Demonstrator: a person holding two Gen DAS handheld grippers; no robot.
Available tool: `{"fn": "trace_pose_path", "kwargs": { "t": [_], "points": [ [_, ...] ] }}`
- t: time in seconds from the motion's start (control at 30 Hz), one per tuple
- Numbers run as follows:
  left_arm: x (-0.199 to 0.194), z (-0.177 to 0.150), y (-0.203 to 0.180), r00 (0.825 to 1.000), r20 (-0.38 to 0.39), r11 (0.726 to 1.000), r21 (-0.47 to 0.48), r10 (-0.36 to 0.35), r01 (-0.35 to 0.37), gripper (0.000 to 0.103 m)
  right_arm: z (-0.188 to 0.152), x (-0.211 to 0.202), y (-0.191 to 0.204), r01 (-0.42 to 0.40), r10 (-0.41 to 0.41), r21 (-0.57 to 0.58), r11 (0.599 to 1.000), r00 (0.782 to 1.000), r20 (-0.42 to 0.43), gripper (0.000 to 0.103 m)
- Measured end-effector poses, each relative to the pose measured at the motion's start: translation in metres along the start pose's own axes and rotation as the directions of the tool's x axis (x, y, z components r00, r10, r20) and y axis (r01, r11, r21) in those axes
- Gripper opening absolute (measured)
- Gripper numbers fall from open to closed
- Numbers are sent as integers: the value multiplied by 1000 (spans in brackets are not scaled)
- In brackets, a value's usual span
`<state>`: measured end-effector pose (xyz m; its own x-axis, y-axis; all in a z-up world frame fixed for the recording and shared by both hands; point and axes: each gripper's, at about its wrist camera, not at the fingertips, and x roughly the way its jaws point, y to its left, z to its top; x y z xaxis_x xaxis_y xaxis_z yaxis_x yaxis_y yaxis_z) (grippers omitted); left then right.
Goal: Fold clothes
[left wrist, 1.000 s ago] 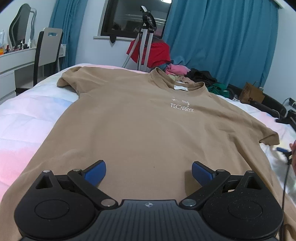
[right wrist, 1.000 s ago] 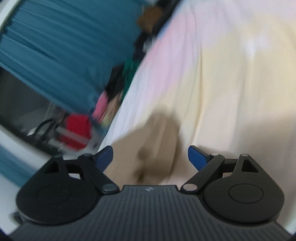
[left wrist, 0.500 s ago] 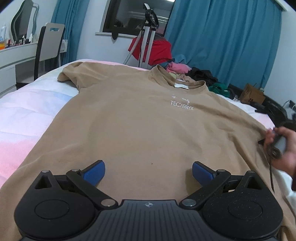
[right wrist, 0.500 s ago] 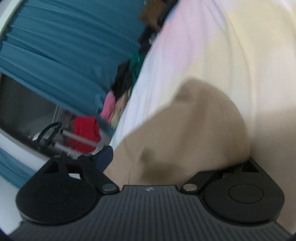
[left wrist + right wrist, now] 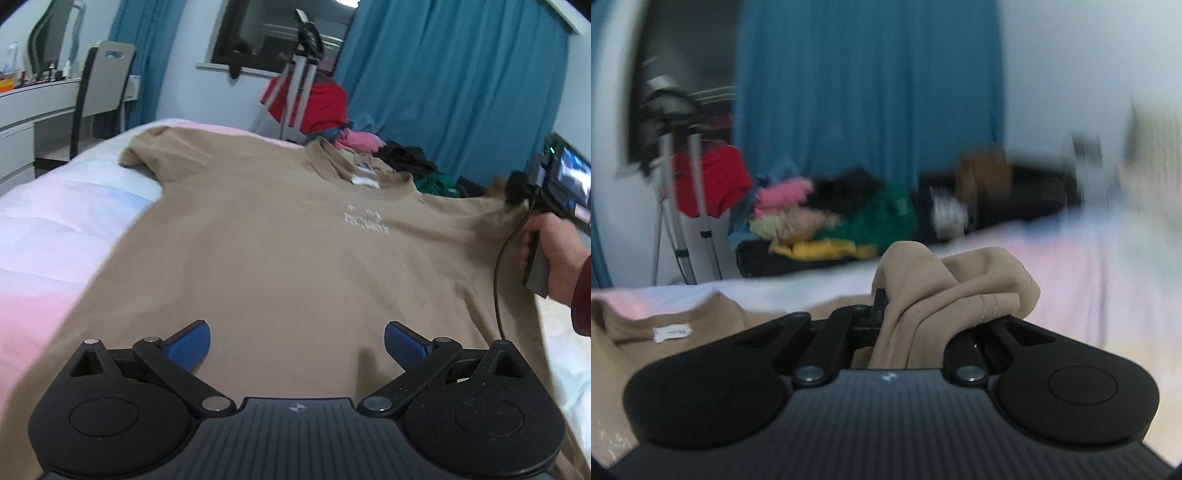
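Note:
A tan T-shirt (image 5: 277,240) with white chest print lies flat, front up, on the bed. My left gripper (image 5: 297,338) hovers open just above its lower hem, blue pads spread wide with nothing between them. At the right, a hand (image 5: 554,251) holds my right gripper (image 5: 513,192), which lifts the shirt's right sleeve off the bed. In the right wrist view the right gripper (image 5: 916,310) has its jaws closing tight on the bunched sleeve (image 5: 960,280); cloth hides its pads. The collar label (image 5: 672,334) shows at the left.
The pastel bed cover (image 5: 55,240) shows left and right of the shirt. Beyond the bed's far edge are a pile of clothes (image 5: 831,214), a tripod (image 5: 299,74) with red cloth, and blue curtains (image 5: 443,92). A chair (image 5: 99,92) and desk (image 5: 29,107) stand far left.
My right gripper went from open beside the sleeve to shut on it, rolled upright, and raised it off the bed. The left gripper stayed in place, open.

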<state>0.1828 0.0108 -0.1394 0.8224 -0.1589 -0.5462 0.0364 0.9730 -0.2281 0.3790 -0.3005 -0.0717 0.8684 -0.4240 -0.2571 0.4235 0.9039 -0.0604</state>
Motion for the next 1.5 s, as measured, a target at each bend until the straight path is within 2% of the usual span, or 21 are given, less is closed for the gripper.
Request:
{"fn": "trace_pose_path", "kwargs": {
  "t": [0.1, 0.17, 0.23, 0.33, 0.37, 0.4, 0.43, 0.47, 0.57, 0.7, 0.8, 0.97, 1.07, 1.17, 1.27, 1.37, 1.43, 1.5],
  "points": [
    [-8, 9, 10, 999, 27, 999, -40, 22, -21, 102, 19, -18, 59, -10, 28, -190, 982, 996, 90, 10],
    [-11, 15, 20, 998, 41, 997, -64, 39, -36, 102, 14, -31, 100, -64, 92, -282, 957, 992, 88, 10],
    [-13, 20, 27, 996, 49, 995, -71, 68, -65, 102, 4, -40, 138, -134, 161, -355, 925, 986, 47, 11],
    [-9, 24, 37, 990, 49, 990, -58, 133, -130, 102, -22, -45, 187, -251, 246, -434, 865, 967, -69, 12],
    [-6, 25, 41, 987, 48, 987, -52, 155, -152, 102, -30, -44, 197, -303, 278, -444, 844, 953, -120, 22],
    [-4, 25, 44, 983, 47, 984, -45, 176, -174, 101, -36, -40, 206, -367, 319, -440, 819, 930, -182, 54],
    [-2, 26, 47, 982, 41, 982, -48, 184, -182, 101, -43, -38, 213, -416, 348, -433, 799, 909, -230, 76],
    [-1, 26, 50, 983, 33, 982, -57, 183, -181, 101, -48, -40, 215, -441, 367, -429, 788, 897, -248, 103],
    [4, 26, 56, 982, 12, 980, -75, 186, -185, 101, -49, -53, 213, -473, 413, -422, 773, 881, -230, 103],
    [9, 25, 53, 982, 5, 980, -57, 190, -189, 101, -26, -68, 187, -497, 460, -348, 795, 868, -187, 103],
    [9, 25, 52, 982, 10, 981, -52, 187, -186, 101, -8, -95, 151, -519, 495, -260, 814, 855, -158, 103],
    [-4, 26, 43, 984, 42, 984, -41, 175, -174, 101, 14, -170, 70, -550, 543, -88, 831, 835, -90, 103],
    [-15, 26, 35, 986, 60, 988, -16, 155, -154, 101, 16, -219, 21, -545, 543, -1, 838, 836, -76, 103],
    [-32, 25, 28, 991, 68, 993, 14, 119, -120, 101, 10, -273, -26, -556, 559, 53, 829, 827, -57, 103],
    [-54, 19, 25, 995, 61, 997, 12, 76, -77, 101, 2, -313, -68, -535, 541, 88, 840, 839, -62, 103],
    [-77, 10, 19, 996, 58, 997, 21, 67, -68, 101, -7, -335, -109, -516, 534, 180, 837, 843, -66, 103],
    [-90, 3, 14, 998, 44, 998, 32, 53, -55, 101, -15, -344, -137, -502, 528, 260, 825, 848, -38, 103],
    [-100, -5, 6, 999, 29, 998, 53, 34, -36, 101, -23, -347, -159, -465, 499, 310, 829, 866, -33, 103]
  ]
}}
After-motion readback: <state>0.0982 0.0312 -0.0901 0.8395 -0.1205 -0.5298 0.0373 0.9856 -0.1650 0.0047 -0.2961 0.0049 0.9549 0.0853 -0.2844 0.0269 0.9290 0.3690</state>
